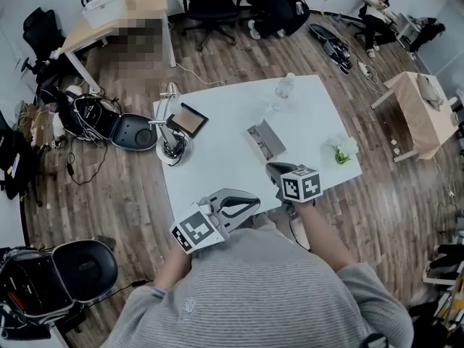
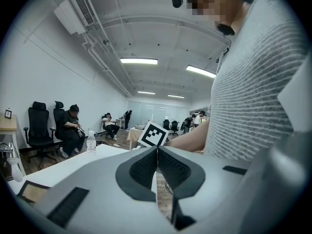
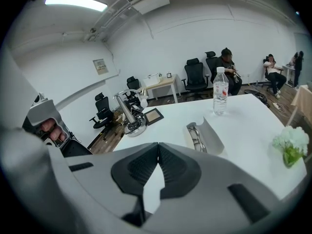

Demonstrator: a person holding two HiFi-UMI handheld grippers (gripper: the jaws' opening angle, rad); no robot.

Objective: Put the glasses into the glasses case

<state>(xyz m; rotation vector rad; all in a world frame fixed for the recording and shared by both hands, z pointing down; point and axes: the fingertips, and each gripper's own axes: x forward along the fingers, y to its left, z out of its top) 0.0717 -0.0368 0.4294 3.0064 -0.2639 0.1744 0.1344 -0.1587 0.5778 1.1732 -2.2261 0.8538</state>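
1. We see the glasses case [image 1: 265, 140] lying open near the middle of the white table [image 1: 217, 180], its lid tipped up on the far side.
2. In the right gripper view the glasses [image 3: 195, 136] seem to rest inside the open case [image 3: 210, 136]. The head view is too small for us to confirm how they sit.
3. The right gripper [image 1: 271, 167] is above the near part of the table, just short of the case and not touching it. It points down and toward the case.
4. The right gripper view shows the right gripper [image 3: 158, 145] with its two dark pads pressed together and nothing between them.
5. The left gripper [image 1: 252, 204] is at the near edge of the table, close to the person's body, and points across toward the right gripper.
6. In its own view the left gripper [image 2: 157, 151] has its pads meeting at the tips, also empty. Beyond them we see the right gripper's marker cube [image 2: 155, 134] and the person's striped sleeve [image 2: 253, 96].
7. A water bottle [image 1: 285, 85] stands near the far edge of the table, beyond the case.
8. A small bunch of white flowers [image 1: 343, 151] sits near the right edge.
9. A desk lamp [image 1: 171, 133] and a flat picture frame [image 1: 188, 119] sit at the left side of the table, well apart from the case.
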